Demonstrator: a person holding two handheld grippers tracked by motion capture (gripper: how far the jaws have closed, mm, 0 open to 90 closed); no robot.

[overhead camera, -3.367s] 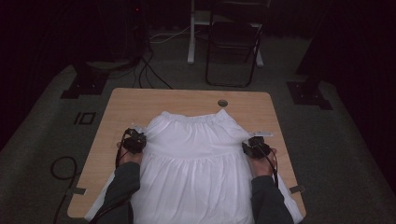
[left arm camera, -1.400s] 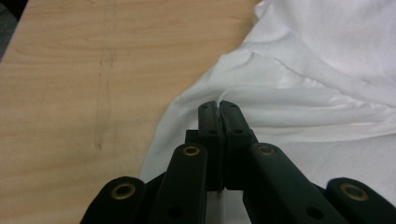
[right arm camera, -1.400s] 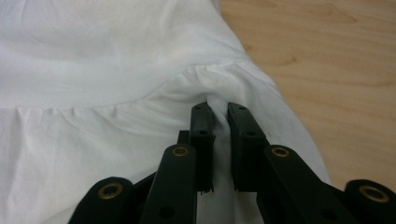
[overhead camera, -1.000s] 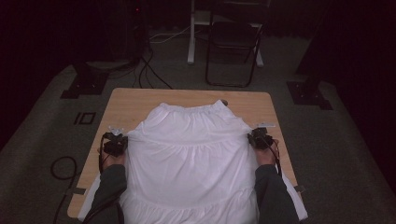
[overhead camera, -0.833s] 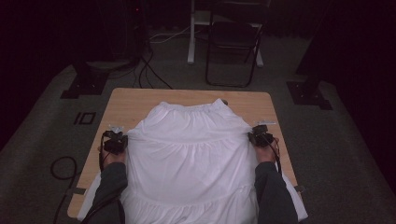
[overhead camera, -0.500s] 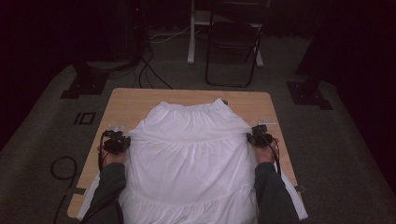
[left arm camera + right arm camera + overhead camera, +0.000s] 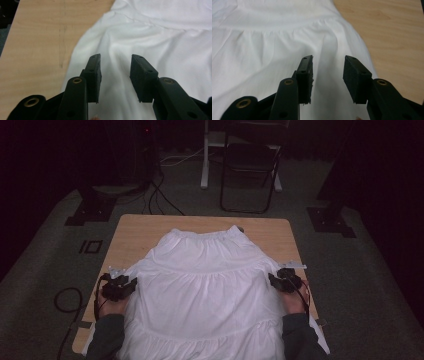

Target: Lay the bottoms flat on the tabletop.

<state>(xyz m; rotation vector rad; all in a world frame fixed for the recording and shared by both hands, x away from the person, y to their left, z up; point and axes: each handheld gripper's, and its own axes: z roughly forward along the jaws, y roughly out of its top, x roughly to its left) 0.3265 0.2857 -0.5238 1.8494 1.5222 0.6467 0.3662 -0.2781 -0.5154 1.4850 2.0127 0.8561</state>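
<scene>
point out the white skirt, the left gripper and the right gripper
white skirt (image 7: pixel 210 285), high view, middle tier of the cloth
left gripper (image 7: pixel 115 72), left gripper view, gap between its open jaws
right gripper (image 7: pixel 327 72), right gripper view, gap between its open jaws

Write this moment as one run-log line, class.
white skirt spread flat on table | left gripper jaws just opening, released | right gripper same | both at skirt's side edges

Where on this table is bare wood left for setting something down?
Bare wood lies on the table at the far-left corner beside the white skirt, and in a narrower strip at the far right. The near half is covered by cloth, hands and grippers.
</scene>
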